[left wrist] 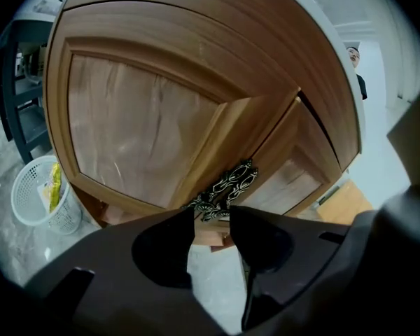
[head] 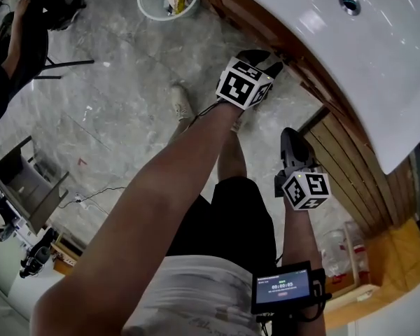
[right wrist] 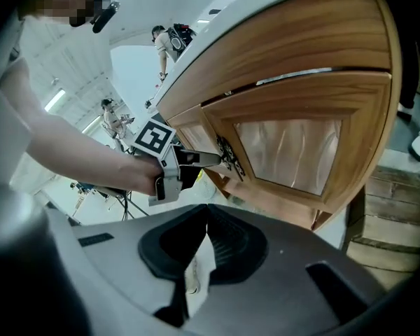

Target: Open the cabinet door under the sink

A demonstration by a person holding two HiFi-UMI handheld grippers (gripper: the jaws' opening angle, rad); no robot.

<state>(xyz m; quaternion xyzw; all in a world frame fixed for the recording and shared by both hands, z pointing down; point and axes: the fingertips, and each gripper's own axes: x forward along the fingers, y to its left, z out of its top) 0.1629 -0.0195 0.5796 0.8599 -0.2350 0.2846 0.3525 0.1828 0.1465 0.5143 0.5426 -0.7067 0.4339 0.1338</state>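
Observation:
A curved wooden cabinet (head: pixel 339 163) stands under the white sink (head: pixel 350 54). It has two panelled doors, the left door (left wrist: pixel 136 131) and the right door (left wrist: pixel 294 177). An ornate black handle (left wrist: pixel 227 186) sits where they meet. My left gripper (left wrist: pixel 211 219) is open, and its tips reach the lower end of that handle without pressing on it. The right gripper view shows the left gripper (right wrist: pixel 208 159) pointing at the handle (right wrist: pixel 229 158). My right gripper (right wrist: pixel 205 212) is shut and empty. It hangs back from the cabinet, below the left gripper (head: pixel 269 61).
A white mesh basket (left wrist: pixel 42 194) with a yellow packet stands on the marble floor left of the cabinet. A raised wooden step (head: pixel 399 257) with plastic bottles (head: pixel 336 250) lies to the right. A seated person (head: pixel 17 40) and tripods are further off.

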